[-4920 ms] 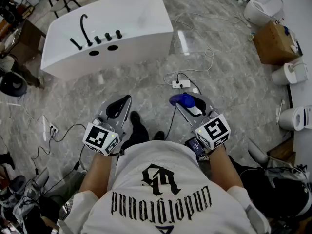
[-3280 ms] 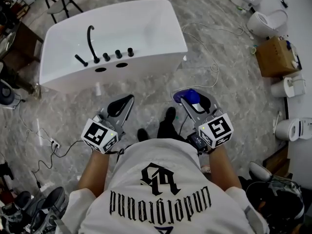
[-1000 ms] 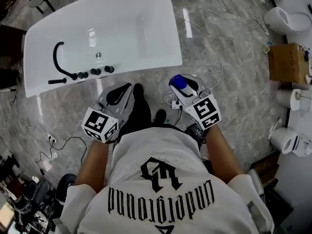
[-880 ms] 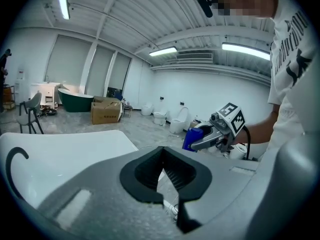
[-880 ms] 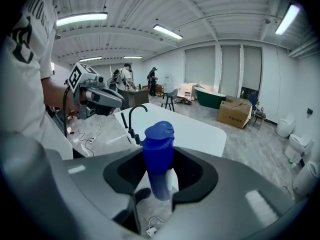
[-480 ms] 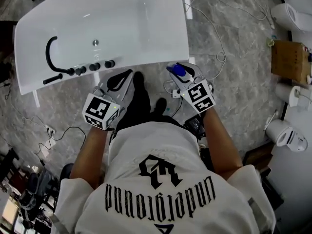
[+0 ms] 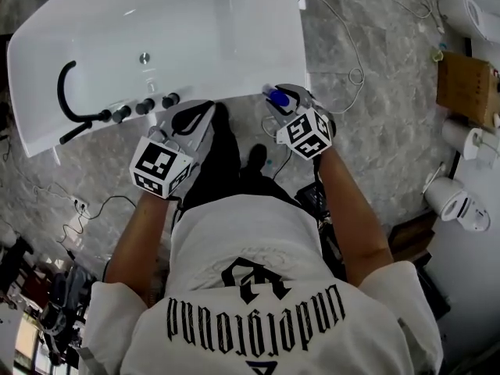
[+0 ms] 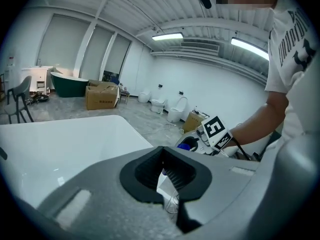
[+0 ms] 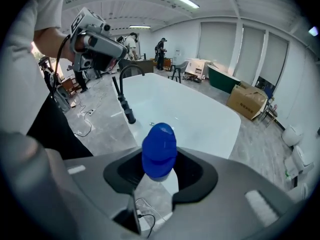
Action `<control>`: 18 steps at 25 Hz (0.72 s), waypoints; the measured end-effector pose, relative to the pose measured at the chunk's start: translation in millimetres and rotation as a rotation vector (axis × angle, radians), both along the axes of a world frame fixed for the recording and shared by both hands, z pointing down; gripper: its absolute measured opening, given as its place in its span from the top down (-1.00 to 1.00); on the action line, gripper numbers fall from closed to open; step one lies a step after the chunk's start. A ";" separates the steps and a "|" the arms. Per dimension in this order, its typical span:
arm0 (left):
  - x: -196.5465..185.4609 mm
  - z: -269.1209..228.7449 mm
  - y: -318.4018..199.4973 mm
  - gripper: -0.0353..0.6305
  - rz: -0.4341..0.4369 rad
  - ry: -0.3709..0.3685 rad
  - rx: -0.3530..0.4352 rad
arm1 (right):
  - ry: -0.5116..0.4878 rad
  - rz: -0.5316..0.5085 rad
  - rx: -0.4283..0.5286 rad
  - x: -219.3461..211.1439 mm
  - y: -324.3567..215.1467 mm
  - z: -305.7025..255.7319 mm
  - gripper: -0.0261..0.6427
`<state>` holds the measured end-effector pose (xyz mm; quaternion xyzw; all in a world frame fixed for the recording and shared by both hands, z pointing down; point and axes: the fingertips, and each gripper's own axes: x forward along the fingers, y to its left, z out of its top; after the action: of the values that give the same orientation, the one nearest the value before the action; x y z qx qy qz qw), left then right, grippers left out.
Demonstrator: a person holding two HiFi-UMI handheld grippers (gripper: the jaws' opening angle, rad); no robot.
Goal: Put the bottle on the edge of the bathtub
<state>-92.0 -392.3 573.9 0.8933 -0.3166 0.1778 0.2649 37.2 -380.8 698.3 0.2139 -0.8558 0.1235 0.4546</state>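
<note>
My right gripper (image 7: 283,100) is shut on a clear bottle with a blue cap (image 7: 276,97), cap pointing away from me. It hangs just off the near right corner of the white bathtub (image 7: 234,92). In the right gripper view the bottle (image 9: 159,146) stands up between the jaws of that gripper (image 9: 160,170), with the bathtub (image 9: 200,119) beyond it. My left gripper (image 7: 205,108) is shut with nothing in it, its tips by the tub's near rim, right of the black knobs (image 7: 144,106). The left gripper view shows the closed left gripper (image 8: 163,149) over the tub's edge (image 8: 65,144).
A curved black faucet (image 7: 66,100) rises from the tub's near left rim. Cables (image 7: 344,61) and a power strip lie on the marble floor to the right. A cardboard box (image 7: 469,84) and toilets (image 7: 461,205) stand at the far right. My shoes (image 7: 254,158) are between the grippers.
Both grippers have come forward and down to the tub's near rim. The bottle has stayed in the right gripper. The left gripper has stayed shut and empty.
</note>
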 end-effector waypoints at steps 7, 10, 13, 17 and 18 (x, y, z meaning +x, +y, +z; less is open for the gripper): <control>9.7 43.2 -13.4 0.88 0.048 -0.020 -0.050 | 0.048 -0.059 -0.043 -9.2 -5.0 51.7 0.46; 19.4 61.2 -13.1 0.88 0.089 -0.044 -0.055 | 0.061 -0.084 -0.049 -13.1 -5.6 65.6 0.46; 25.2 74.4 -16.6 0.88 0.106 -0.050 -0.058 | 0.076 -0.092 -0.054 -13.4 -8.7 76.9 0.46; 25.2 81.2 -24.3 0.88 0.102 -0.050 -0.070 | 0.099 -0.095 -0.071 -13.1 -10.6 89.4 0.46; 25.7 80.9 -25.5 0.88 0.101 -0.049 -0.070 | 0.100 -0.096 -0.074 -12.7 -9.8 90.8 0.46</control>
<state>-66.3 -417.8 654.8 0.8938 -0.2712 0.2235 0.2787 24.5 -390.7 789.1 0.1615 -0.8362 0.1224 0.5096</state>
